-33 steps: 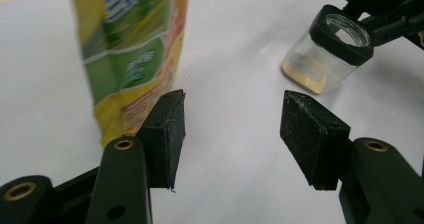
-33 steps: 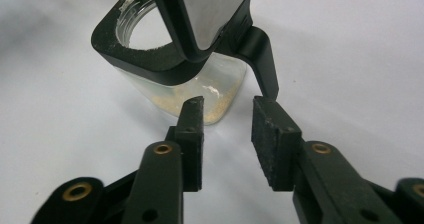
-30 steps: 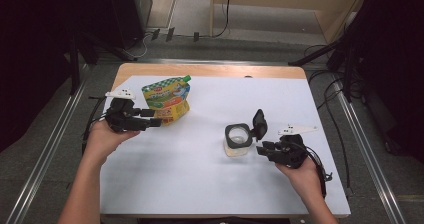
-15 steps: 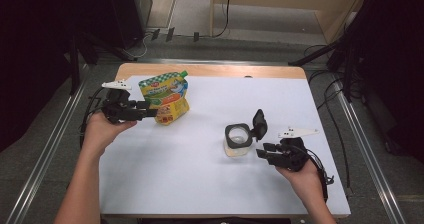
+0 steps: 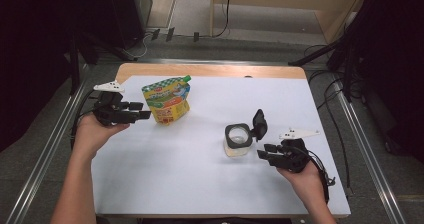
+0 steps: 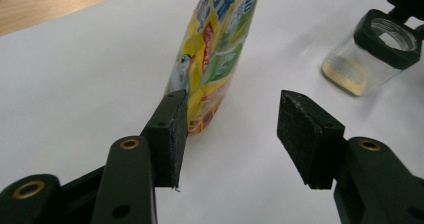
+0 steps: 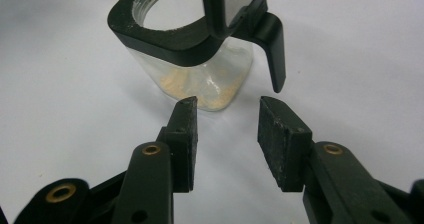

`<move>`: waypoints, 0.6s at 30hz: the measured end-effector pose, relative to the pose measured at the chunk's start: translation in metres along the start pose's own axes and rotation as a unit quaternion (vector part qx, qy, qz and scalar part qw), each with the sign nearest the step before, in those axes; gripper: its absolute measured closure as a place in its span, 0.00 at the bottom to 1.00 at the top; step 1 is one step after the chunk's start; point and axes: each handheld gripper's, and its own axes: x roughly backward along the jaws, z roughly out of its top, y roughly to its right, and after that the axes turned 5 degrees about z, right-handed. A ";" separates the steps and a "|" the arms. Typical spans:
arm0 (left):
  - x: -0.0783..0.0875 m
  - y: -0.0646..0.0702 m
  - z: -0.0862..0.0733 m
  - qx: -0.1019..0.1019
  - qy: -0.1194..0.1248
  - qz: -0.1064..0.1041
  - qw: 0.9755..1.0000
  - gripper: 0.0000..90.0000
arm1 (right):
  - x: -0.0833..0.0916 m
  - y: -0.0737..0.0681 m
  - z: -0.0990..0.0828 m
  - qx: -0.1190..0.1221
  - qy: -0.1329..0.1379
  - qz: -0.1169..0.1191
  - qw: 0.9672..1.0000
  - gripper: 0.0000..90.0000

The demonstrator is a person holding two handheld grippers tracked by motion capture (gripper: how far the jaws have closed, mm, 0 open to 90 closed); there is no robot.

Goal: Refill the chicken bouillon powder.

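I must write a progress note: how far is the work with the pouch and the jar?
Done: the jar stands with its black lid flipped open, a little yellowish content at the bottom. In hand: nothing is gripped; the left claw is open beside the upright pouch, and the right claw is open just short of the jar. Left: probably gripping the pouch and filling the jar.

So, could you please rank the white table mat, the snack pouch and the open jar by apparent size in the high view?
1. White table mat, by far the largest.
2. Snack pouch.
3. Open jar, somewhat smaller than the pouch even with its raised lid.
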 end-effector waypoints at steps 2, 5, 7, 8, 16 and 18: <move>-0.005 -0.002 0.003 0.006 0.002 0.000 1.000 0.52 | -0.001 -0.003 0.001 0.003 -0.003 0.003 1.000 0.69; -0.012 -0.001 0.010 0.000 0.009 -0.006 1.000 0.54 | -0.001 -0.007 0.002 0.011 -0.003 0.008 1.000 0.69; -0.016 -0.001 0.013 0.002 0.013 -0.013 1.000 0.55 | -0.001 -0.011 0.003 0.014 -0.001 0.017 1.000 0.69; -0.018 -0.001 0.014 0.004 0.017 -0.015 1.000 0.56 | 0.000 -0.013 0.003 0.015 -0.001 0.019 1.000 0.69; -0.036 0.001 0.021 0.006 0.024 -0.012 1.000 0.64 | -0.001 -0.034 0.007 0.042 0.002 0.036 0.998 0.68; -0.040 0.001 0.022 0.006 0.026 -0.009 1.000 0.67 | -0.003 -0.039 0.008 0.049 -0.002 0.039 0.998 0.68</move>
